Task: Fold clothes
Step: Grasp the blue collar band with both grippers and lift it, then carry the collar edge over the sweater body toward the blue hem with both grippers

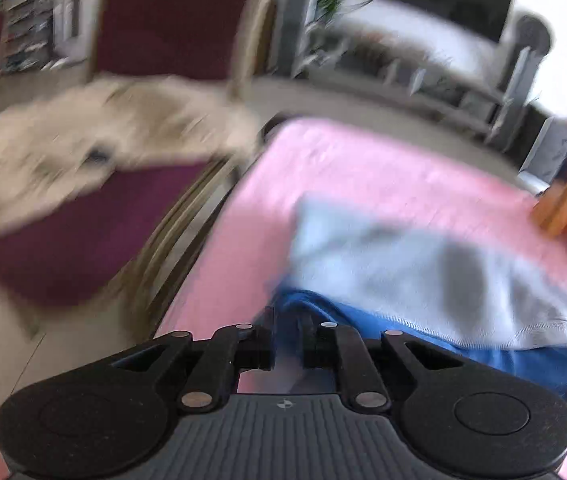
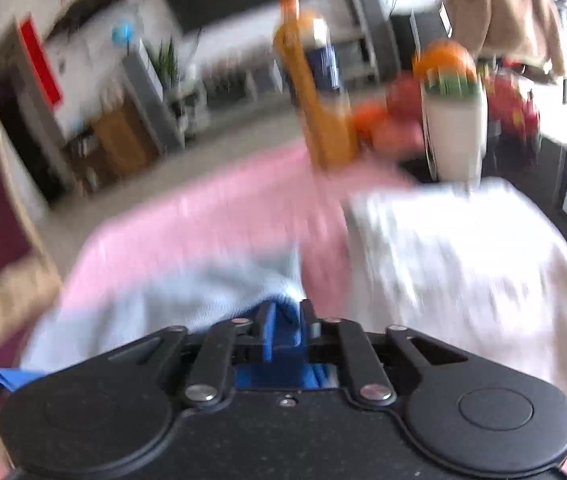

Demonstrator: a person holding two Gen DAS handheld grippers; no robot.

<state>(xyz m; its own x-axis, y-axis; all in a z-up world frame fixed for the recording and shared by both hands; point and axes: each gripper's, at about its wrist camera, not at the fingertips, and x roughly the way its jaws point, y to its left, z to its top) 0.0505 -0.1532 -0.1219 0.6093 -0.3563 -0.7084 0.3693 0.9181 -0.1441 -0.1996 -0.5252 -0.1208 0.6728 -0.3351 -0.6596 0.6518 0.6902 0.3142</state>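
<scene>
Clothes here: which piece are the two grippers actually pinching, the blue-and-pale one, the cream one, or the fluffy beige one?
The blue-and-pale garment; its blue edge sits between the fingers of both the right gripper and left gripper.

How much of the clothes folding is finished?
Looks done: white cloth folded flat on the pink table cover. In hand: left claw and right claw pinch the pale-blue garment by its blue edge. Left: that garment, plus the fluffy cream one on the purple chair.

Garment: pale blue-grey knit w/ bright blue band along near edge, lying bunched on pink-covered desk. Blue edge sits between the jaws in both wrist views. Pics blurred; exact fold state unclear.
</scene>
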